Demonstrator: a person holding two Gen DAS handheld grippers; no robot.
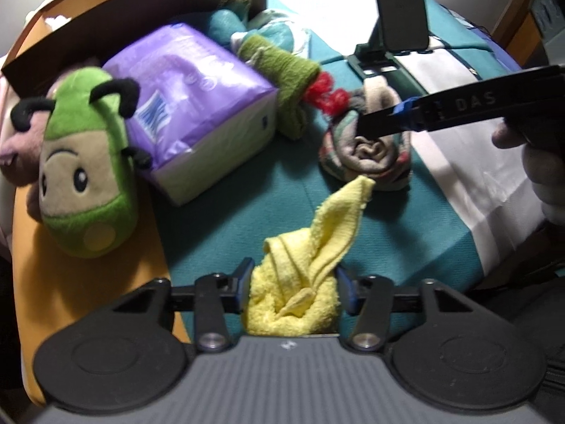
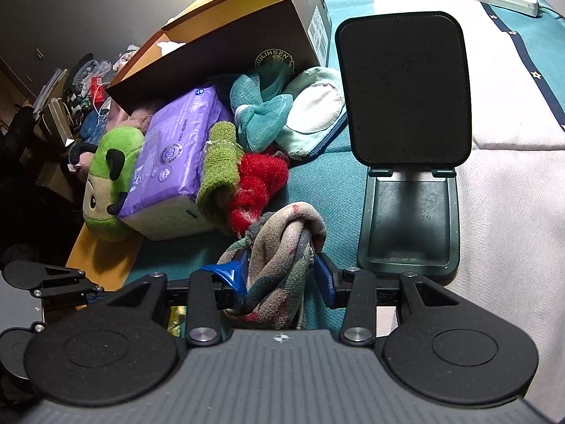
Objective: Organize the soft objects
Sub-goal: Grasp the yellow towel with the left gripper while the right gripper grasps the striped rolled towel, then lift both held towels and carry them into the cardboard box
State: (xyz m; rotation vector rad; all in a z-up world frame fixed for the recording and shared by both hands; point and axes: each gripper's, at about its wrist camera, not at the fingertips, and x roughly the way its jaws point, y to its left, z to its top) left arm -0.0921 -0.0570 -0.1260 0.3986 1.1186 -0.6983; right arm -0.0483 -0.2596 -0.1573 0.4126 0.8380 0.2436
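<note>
Left hand-held gripper [image 1: 295, 288] is clamped on the yellow towel [image 1: 303, 275] at the near bed [image 1: 441, 212] edge; right hand-held gripper [image 2: 280, 277] grips the multicoloured rolled cloth [image 2: 279, 247] just beyond it

A teal bedspread [image 2: 328, 190] carries a purple tissue pack [image 2: 176, 162], phone stand [image 2: 406, 233] and cloths.

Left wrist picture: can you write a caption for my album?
Left gripper closes its jaws around a yellow towel beside a green plush toy.
</note>
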